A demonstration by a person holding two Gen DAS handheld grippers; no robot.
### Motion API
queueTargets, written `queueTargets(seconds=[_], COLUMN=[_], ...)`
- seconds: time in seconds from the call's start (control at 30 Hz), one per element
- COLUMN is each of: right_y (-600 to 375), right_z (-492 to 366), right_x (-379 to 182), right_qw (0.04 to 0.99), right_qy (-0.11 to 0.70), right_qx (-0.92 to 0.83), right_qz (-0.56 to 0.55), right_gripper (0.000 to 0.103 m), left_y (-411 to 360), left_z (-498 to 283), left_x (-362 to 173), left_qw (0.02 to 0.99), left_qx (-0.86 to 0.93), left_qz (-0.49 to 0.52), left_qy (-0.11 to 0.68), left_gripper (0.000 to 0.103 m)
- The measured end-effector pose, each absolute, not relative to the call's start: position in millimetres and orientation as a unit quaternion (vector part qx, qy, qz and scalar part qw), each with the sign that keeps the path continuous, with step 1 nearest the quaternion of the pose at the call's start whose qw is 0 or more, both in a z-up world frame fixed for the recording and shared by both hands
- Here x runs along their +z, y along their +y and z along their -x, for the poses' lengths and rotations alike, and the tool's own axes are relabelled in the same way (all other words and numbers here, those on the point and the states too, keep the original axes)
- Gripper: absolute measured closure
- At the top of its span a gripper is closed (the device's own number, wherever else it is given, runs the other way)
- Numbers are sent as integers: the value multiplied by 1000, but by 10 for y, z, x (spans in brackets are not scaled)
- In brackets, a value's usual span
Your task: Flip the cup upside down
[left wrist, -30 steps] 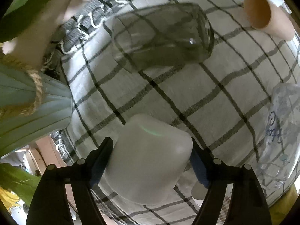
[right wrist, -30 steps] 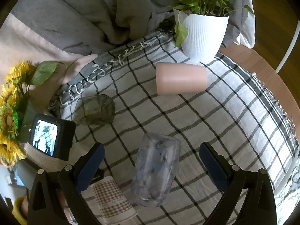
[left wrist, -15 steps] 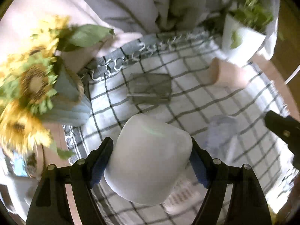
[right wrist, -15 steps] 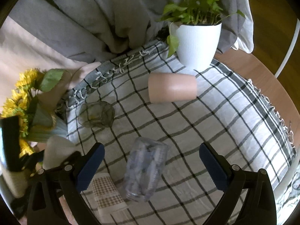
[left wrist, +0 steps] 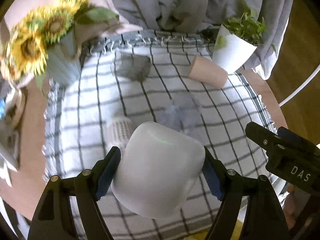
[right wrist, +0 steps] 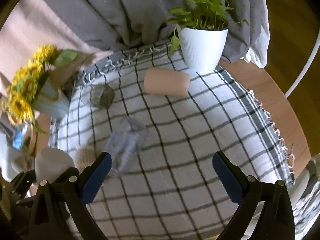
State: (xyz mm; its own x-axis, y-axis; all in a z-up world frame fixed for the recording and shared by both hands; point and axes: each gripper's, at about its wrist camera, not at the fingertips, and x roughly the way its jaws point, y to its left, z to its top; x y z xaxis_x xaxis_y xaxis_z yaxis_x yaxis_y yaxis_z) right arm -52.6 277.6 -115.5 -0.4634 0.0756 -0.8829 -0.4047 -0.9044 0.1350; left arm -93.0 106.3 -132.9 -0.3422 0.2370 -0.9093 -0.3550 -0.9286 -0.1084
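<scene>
My left gripper [left wrist: 160,172] is shut on a white cup [left wrist: 158,170], held in the air above the checked tablecloth [left wrist: 230,120], its closed base pointing away from the camera. The same cup shows at the lower left of the right wrist view [right wrist: 53,163]. My right gripper [right wrist: 160,178] is open and empty, above the near part of the cloth. Its black body shows at the right of the left wrist view [left wrist: 284,156].
On the cloth lie a pink cup [right wrist: 167,82] on its side, a dark glass [right wrist: 104,97], a clear plastic cup [right wrist: 127,142] and a small checked cup [left wrist: 120,129]. A white plant pot [right wrist: 202,48] stands at the back, a sunflower vase [right wrist: 50,102] at the left.
My left gripper has risen and pulled back with the white cup, so more of the table shows. My right gripper has drawn back and up as well.
</scene>
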Motion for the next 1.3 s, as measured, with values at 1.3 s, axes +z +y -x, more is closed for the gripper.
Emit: queueTargets(seconds=[1.3], right_y=[3570], right_z=[207], right_x=[-1804], right_qw=[134], right_qy=[44], right_qx=[805], right_qz=[577], right_gripper=[2], left_y=[1848], left_z=[670], left_x=[-2435], left_qw=[108], left_qx=[758], left_qz=[638], left_qy=[-77], left_gripper=[18])
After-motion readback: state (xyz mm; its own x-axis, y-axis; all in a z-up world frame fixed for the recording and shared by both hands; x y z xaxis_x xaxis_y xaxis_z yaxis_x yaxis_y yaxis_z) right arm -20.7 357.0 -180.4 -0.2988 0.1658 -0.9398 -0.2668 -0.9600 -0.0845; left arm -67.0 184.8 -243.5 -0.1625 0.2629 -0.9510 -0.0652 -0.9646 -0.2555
